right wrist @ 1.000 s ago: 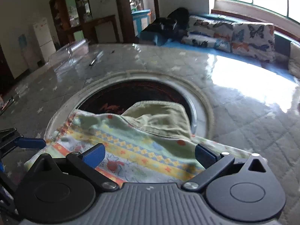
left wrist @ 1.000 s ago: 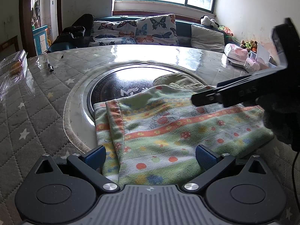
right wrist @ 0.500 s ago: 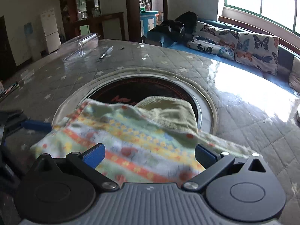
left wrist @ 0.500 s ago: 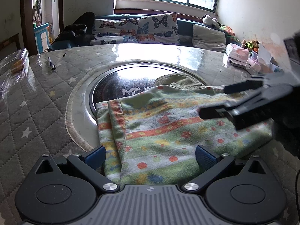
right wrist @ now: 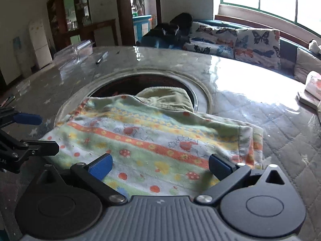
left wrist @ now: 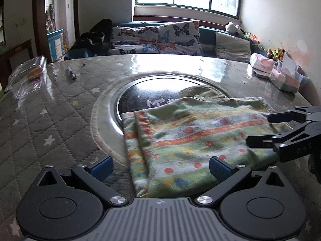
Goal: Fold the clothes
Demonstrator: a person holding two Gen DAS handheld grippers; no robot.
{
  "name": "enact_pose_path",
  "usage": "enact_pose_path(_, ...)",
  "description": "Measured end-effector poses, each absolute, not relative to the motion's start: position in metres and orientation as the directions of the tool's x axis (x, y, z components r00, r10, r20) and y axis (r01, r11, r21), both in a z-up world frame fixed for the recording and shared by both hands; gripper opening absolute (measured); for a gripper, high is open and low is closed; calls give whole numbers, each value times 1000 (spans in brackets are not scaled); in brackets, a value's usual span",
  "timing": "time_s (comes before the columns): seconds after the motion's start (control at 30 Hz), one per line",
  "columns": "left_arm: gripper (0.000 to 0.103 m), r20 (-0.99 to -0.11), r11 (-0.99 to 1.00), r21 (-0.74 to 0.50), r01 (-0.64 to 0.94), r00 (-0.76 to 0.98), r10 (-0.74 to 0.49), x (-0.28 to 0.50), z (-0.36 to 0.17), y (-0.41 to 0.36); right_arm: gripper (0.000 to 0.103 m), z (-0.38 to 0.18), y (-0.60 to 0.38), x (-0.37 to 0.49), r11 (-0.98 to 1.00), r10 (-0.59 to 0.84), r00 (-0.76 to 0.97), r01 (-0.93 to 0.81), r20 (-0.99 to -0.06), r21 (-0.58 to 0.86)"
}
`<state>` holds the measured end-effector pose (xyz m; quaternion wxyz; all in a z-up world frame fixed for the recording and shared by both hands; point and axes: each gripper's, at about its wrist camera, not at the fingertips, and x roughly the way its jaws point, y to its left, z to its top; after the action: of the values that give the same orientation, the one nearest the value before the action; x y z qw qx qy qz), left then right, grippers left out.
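Observation:
A folded green cloth with orange and yellow stripes and red dots [left wrist: 192, 138] [right wrist: 152, 140] lies flat on the round table, partly over its dark centre plate. An olive garment [left wrist: 202, 93] [right wrist: 166, 98] sticks out from under its far edge. My left gripper [left wrist: 160, 165] hovers open at the cloth's near edge, nothing between its blue pads. My right gripper [right wrist: 160, 164] also stands open above the cloth's opposite side. Each gripper shows in the other's view: the right one [left wrist: 258, 129] at the cloth's right end, the left one [right wrist: 43, 133] at the left end.
The table has a quilted grey star-pattern cover [left wrist: 50, 116] under glossy plastic and a dark round plate [left wrist: 152, 94]. A clear plastic box [left wrist: 30, 72], a pen [left wrist: 72, 73] and pink boxes [left wrist: 276, 74] sit near its rim. A sofa with butterfly cushions [left wrist: 158, 38] is behind.
The right gripper has drawn back from above the cloth's middle to its right end and lowered. The left gripper pulled back slightly. The cloth stays flat.

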<state>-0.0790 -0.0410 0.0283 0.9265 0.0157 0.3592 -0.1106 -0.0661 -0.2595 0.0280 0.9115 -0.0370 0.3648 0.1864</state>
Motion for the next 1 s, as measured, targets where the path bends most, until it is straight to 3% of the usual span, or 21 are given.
enact_pose_path(0.17, 103, -702, 985, -36, 169, 697, -145, -77, 17, -33, 103, 25, -256, -74, 929, 296, 665, -369, -686, 44)
enact_pose_path(0.63, 103, -703, 986, -75, 147, 693, -157, -86, 18, -14, 103, 32, -243, -85, 915, 297, 669, -404, -681, 3)
enact_pose_path(1.0, 103, -689, 992, -110, 59, 714, -119, -74, 32, 14, 102, 46, -192, -101, 805, 397, 611, -590, -685, -60)
